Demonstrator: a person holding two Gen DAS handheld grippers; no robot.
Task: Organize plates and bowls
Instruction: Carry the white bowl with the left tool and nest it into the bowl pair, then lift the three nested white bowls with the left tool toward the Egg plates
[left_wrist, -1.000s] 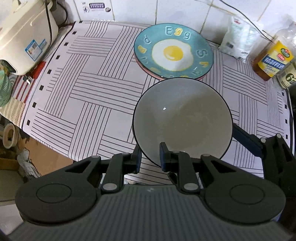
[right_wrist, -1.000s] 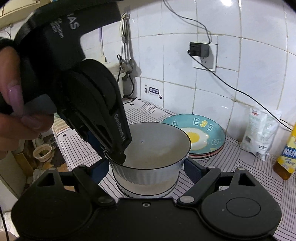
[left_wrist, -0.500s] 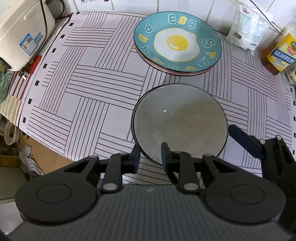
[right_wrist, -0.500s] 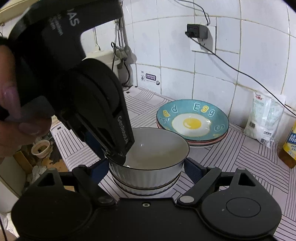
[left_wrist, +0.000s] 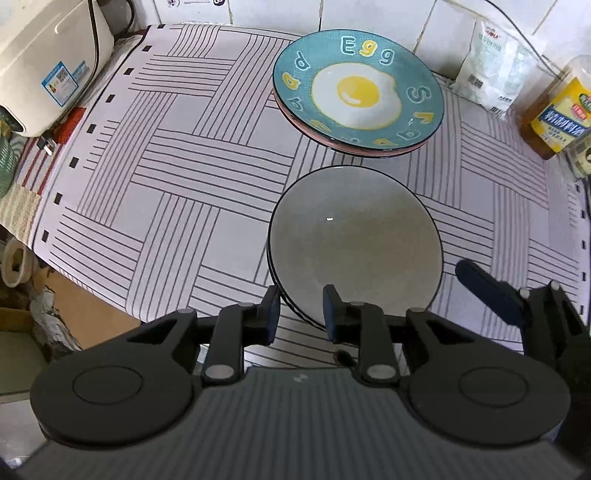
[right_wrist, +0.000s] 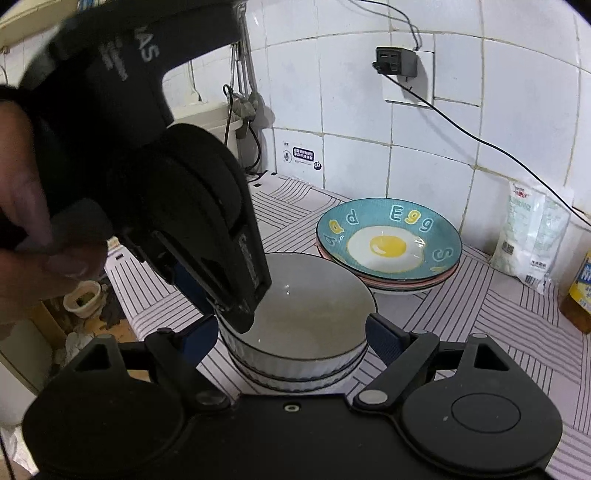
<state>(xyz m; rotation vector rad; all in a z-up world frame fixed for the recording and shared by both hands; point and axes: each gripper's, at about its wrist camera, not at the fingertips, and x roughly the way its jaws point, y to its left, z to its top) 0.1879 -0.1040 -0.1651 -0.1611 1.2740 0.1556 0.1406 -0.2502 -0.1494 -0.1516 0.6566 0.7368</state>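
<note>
I am holding the left hand-held gripper (left_wrist: 301, 314) pointed steeply down over the near rim of the white bowl (left_wrist: 354, 243), with its jaws set narrow; one finger is sitting outside the rim and the other inside it, and the jaws have just been opening, so the pads are standing slightly off the bowl wall rather than pressing on it. The white bowl is sitting nested in a second ribbed bowl (right_wrist: 295, 380) of the same kind, and the pair is resting on the striped cloth (left_wrist: 166, 166) that is covering the worktop. In the right wrist view, the left hand-held gripper is appearing as a large black body coming down from the upper left, with a person's hand (right_wrist: 33, 236) wrapping its handle, and its tip is dipping into the bowl at the near-left rim. I am keeping the right hand-held gripper (right_wrist: 291, 338) spread wide, with one finger on each side of the stacked bowls and neither pad touching them. Just beyond the bowls, a teal plate with a fried-egg print (left_wrist: 356, 90) is lying on top of a stack of further plates, close to the tiled wall. A white bag (right_wrist: 530, 236) and a bottle of yellow oil (left_wrist: 554, 114) are standing at the right of the plates, and a white appliance (left_wrist: 40, 62) is occupying the far left corner of the worktop.
</note>
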